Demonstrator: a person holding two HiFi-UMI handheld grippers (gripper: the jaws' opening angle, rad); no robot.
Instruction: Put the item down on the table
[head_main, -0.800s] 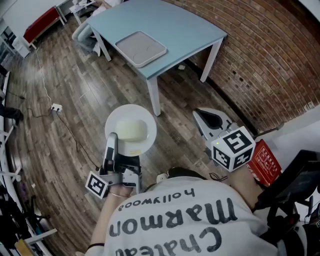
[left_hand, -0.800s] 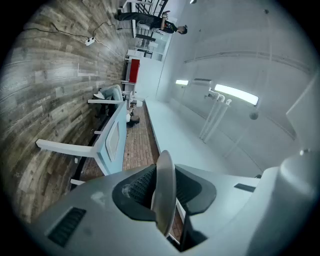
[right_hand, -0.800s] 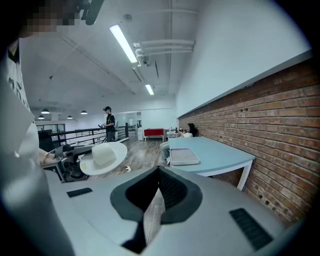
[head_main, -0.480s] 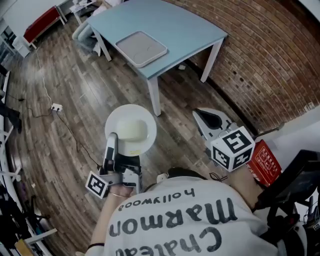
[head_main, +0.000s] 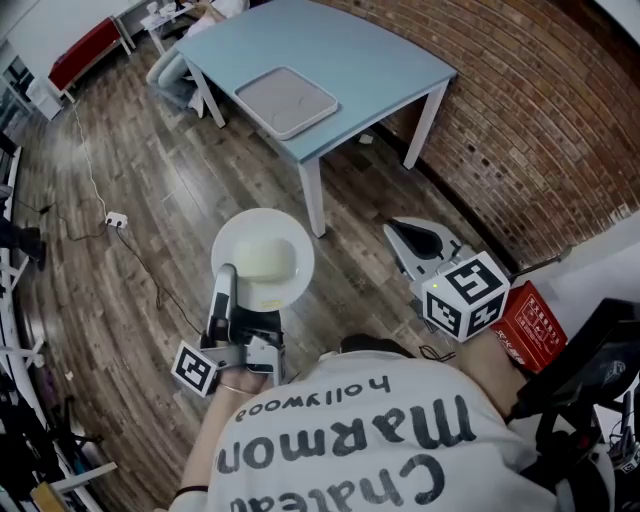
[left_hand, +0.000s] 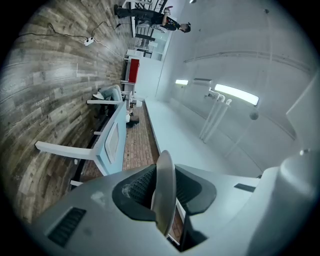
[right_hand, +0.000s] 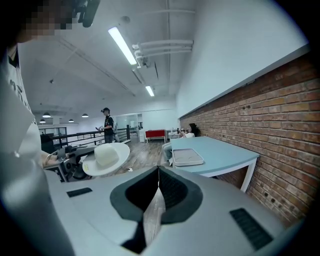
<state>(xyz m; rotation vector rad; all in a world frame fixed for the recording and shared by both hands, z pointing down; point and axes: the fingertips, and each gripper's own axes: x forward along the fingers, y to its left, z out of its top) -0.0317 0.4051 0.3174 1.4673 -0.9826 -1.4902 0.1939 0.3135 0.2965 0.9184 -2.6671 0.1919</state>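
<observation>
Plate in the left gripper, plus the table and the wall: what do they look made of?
Plate: white, smooth, thin-rimmed; likely glazed ceramic, possibly melamine.
Table: flat matt pale-blue top on white legs; looks like painted wood or laminate.
Wall: bare red brick with visible mortar lines.

Bright, even light from ceiling strip lamps (right_hand: 121, 45); both gripper views bulge and darken at their edges.

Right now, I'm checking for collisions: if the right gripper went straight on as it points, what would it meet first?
Likely the blue table, near the grey tray; nothing shows between it and the right gripper. Depth is unclear.
</observation>
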